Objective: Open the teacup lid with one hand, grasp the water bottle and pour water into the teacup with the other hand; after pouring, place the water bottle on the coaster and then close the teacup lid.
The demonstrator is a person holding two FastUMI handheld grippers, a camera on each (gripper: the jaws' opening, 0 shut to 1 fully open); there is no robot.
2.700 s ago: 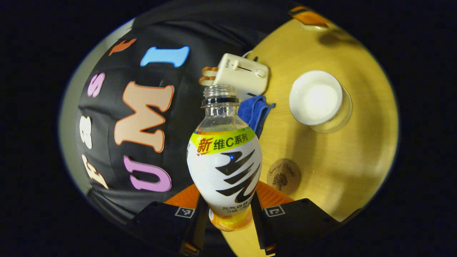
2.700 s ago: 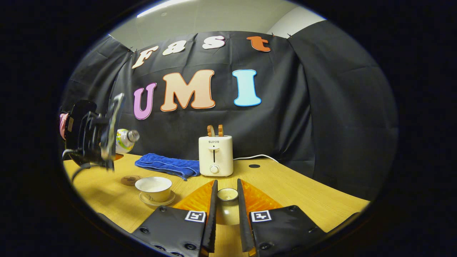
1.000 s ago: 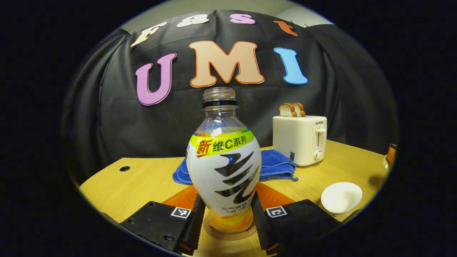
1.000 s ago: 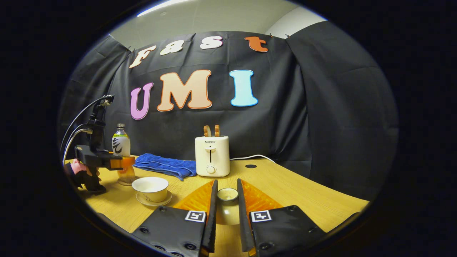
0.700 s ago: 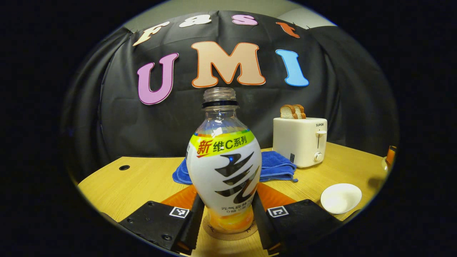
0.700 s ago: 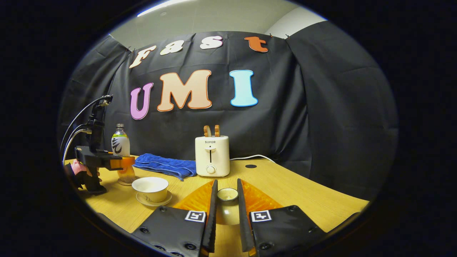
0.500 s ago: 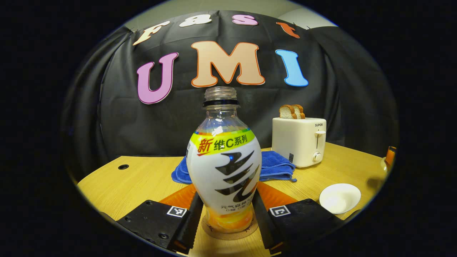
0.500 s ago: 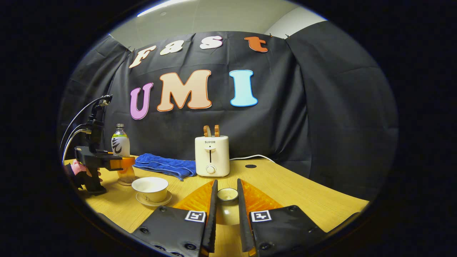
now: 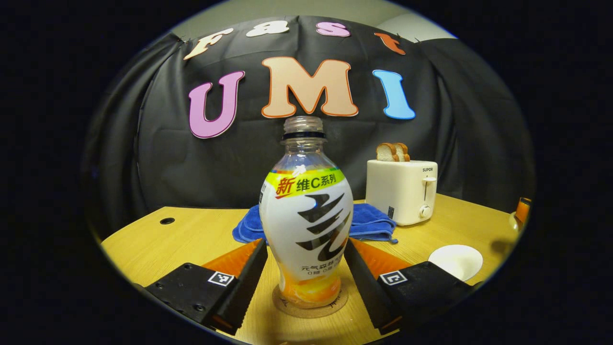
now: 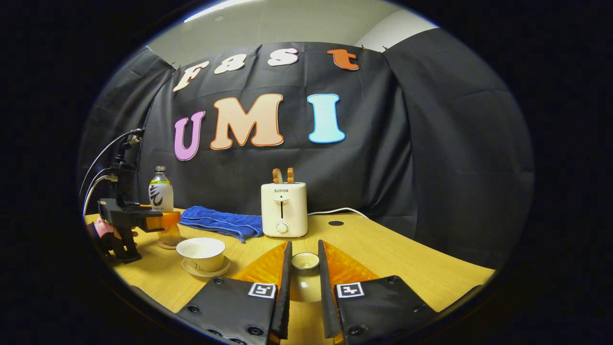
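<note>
The wooden surface (image 9: 191, 235) was seen curving away beneath both cameras, bare toward its right and near edges in the right gripper view, with a small dark hole (image 9: 167, 221) set near the far left edge in the left gripper view. The white toaster (image 10: 283, 209) was stood against the wall with two slices of bread (image 9: 392, 152) raised in its slots, and the folded blue towel (image 10: 220, 222) was laid just to its left. The water bottle (image 9: 306, 220) was stood upright and uncapped on the round coaster (image 9: 310, 306). The left tongs (image 9: 306, 268) were held level, spread wide on either side of the bottle's lower body, a gap being visible between each finger and the bottle. In the right gripper view those tongs (image 10: 160, 219) were seen from the side at the far left, gripped from below by a hand (image 10: 106, 229), cables being looped up behind. The teacup (image 10: 200, 253) was set on its saucer (image 10: 207, 268), uncovered, just right of the bottle. The right tongs (image 10: 303, 268) were held low and level, pressed together on the teacup lid (image 10: 304, 268). Printed characters on the bottle's label were left unread.
</note>
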